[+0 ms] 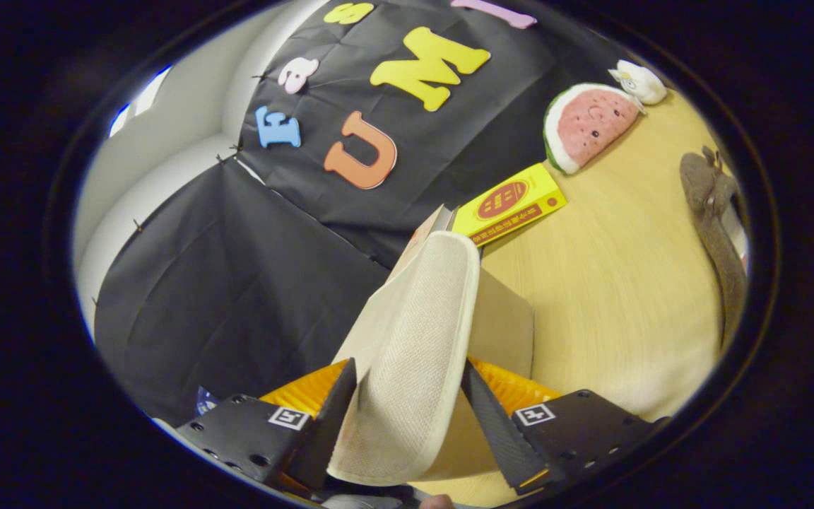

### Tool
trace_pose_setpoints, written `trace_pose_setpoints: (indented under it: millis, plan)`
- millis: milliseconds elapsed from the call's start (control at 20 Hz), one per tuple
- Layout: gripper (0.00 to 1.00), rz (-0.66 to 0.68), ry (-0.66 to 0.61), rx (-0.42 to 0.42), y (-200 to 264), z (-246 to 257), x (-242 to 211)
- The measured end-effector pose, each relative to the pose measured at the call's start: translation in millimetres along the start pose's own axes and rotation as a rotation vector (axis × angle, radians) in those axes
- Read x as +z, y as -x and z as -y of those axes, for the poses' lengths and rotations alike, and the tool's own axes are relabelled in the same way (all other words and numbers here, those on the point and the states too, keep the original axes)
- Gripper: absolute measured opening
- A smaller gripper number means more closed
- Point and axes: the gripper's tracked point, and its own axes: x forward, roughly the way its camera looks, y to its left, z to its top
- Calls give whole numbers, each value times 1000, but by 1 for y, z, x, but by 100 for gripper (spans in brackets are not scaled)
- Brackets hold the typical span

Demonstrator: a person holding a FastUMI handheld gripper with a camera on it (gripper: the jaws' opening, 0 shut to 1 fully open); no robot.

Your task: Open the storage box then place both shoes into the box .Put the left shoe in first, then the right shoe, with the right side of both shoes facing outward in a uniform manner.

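A cream fabric shoe (417, 339), slipper-like with a woven sole face, is held up off the table between the gripper (410, 396), whose 2 dark fingers (336, 413) press on its opposite sides, so the claw is clenched on the shoe. The shoe's long body runs forward from the fingers, tilted, with its far end near a yellow carton (513, 201). Just behind the shoe sits a tan cardboard piece (502, 322), probably a flap or wall of the storage box, though the box's opening is hidden, so whether it is fully open cannot be told. A second, grey-brown shoe (714, 212) lies well apart on the wooden table (612, 297), beyond a watermelon plush toy (587, 124) and a small white toy (639, 81). Judging from this, the step in hand is carrying 1 shoe to the box. To do it well, keep the grip firm, turn the wrist so the shoe's right side faces outward, lower it level past the flap, and release only once it rests inside.
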Motion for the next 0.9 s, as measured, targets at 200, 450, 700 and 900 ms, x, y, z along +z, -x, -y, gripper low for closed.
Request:
trace_pose_setpoints:
  millis: [200,450,700,900]
  plan:
    - [75,11,19,30,13,-17,6]
    - [27,74,139,55,31,-42,21]
    - [12,101,223,2,31,-55,34]
    - [2,94,304,48,24,-107,42]
